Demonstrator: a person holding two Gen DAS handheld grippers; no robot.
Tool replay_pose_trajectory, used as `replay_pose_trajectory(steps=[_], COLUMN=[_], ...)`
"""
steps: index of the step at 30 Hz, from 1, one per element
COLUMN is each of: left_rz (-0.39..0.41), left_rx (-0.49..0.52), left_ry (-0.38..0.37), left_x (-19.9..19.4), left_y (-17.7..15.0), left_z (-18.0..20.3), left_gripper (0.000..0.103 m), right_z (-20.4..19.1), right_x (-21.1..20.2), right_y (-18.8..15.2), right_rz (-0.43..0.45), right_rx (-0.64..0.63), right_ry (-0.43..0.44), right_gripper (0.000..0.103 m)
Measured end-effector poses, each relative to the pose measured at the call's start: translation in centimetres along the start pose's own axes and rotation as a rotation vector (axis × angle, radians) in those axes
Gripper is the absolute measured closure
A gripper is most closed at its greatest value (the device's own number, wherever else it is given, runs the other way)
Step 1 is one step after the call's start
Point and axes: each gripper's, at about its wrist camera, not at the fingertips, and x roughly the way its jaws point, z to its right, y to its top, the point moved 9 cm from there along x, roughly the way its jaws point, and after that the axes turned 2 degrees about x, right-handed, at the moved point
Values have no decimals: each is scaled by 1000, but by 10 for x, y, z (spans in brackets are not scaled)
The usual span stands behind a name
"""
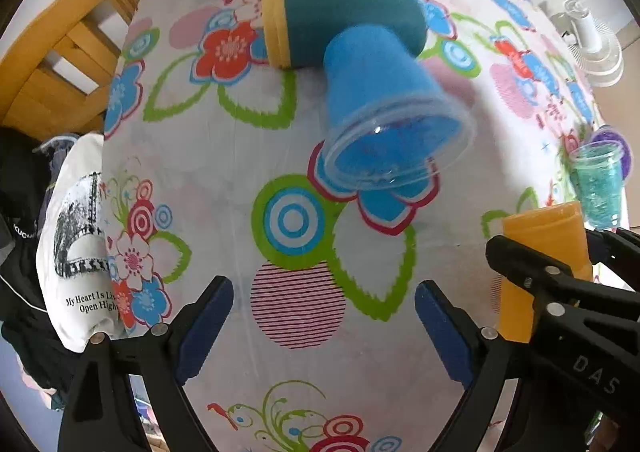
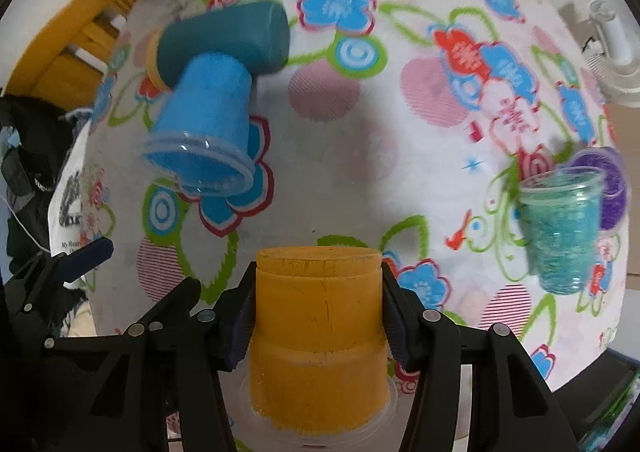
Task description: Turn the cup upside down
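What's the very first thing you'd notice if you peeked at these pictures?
The orange cup jumps out first: it fills the bottom middle of the right wrist view, squeezed between the right gripper and its fingers. Next comes the blue cup lying on its side against a dark green cup on the flowery tablecloth. The left gripper is open, holding nothing.

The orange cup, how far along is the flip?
Done: the right gripper is shut on the orange cup, whose closed base points away from the camera.
In hand: whether it rests on the tablecloth is unclear.
Left: release it. The left gripper is open and holds nothing.
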Motion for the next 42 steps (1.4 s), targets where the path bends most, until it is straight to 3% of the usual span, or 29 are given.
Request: replay_pose_trajectory(steps=[8,20,33,42], left_rz=[89,223,291,291], left_rx=[-10,-140,-181,-186], left_ry=[10,42,101,132], left_x=[-41,-91,-52,-23], left_y=[6,18,30,16], left_z=[10,9,0,-10], left_gripper=[9,9,9,9], right_z=[7,13,15,18], right_x=[-58,-107,-67,-23], right_y=[4,35,51,44], right_rz=[173,442,679,676], right_rx=[-57,-221,-261,-227], right_ry=[17,66,98,94], right_gripper=[45,45,45,45])
